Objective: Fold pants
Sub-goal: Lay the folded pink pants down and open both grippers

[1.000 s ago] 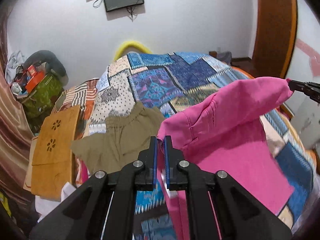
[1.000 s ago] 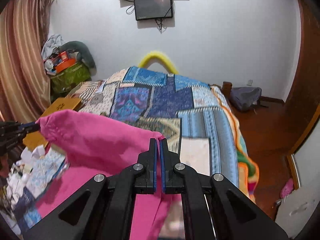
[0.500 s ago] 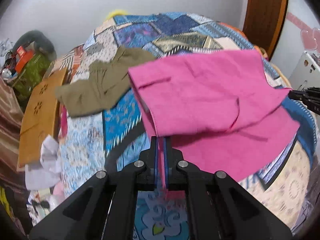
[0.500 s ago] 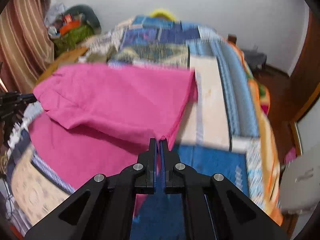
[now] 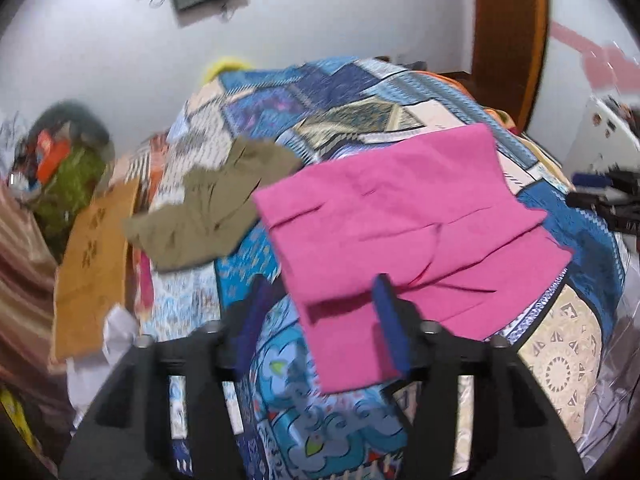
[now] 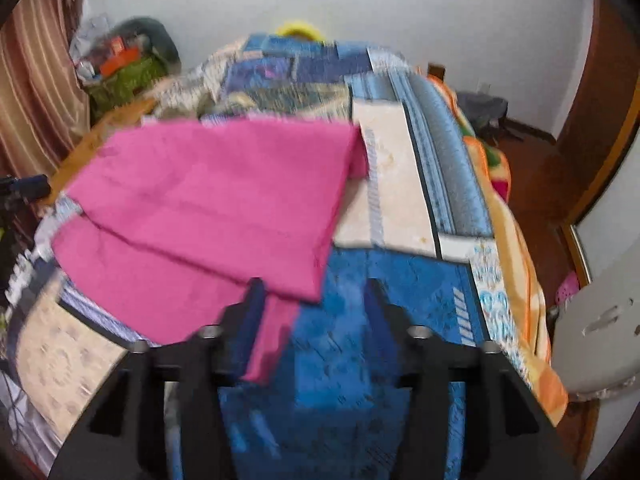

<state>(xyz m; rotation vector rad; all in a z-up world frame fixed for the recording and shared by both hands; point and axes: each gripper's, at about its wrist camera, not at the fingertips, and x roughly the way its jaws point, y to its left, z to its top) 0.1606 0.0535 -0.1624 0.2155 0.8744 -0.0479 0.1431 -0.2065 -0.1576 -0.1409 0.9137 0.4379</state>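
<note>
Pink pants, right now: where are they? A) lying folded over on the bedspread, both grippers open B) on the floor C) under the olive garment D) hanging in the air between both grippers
A: the pink pants lie doubled on the patchwork bedspread, with the left gripper and the right gripper jaws apart, just opened.

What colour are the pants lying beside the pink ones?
Olive green pants, clearest in the left wrist view.

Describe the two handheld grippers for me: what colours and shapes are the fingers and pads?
Both look alike. The left gripper has matte black angular fingers that widen towards the camera, dark blue pads on their inner faces, and round silver screw heads on top. The right gripper has the same black fingers and blue pads. No cables, hands or sleeves show.
</note>
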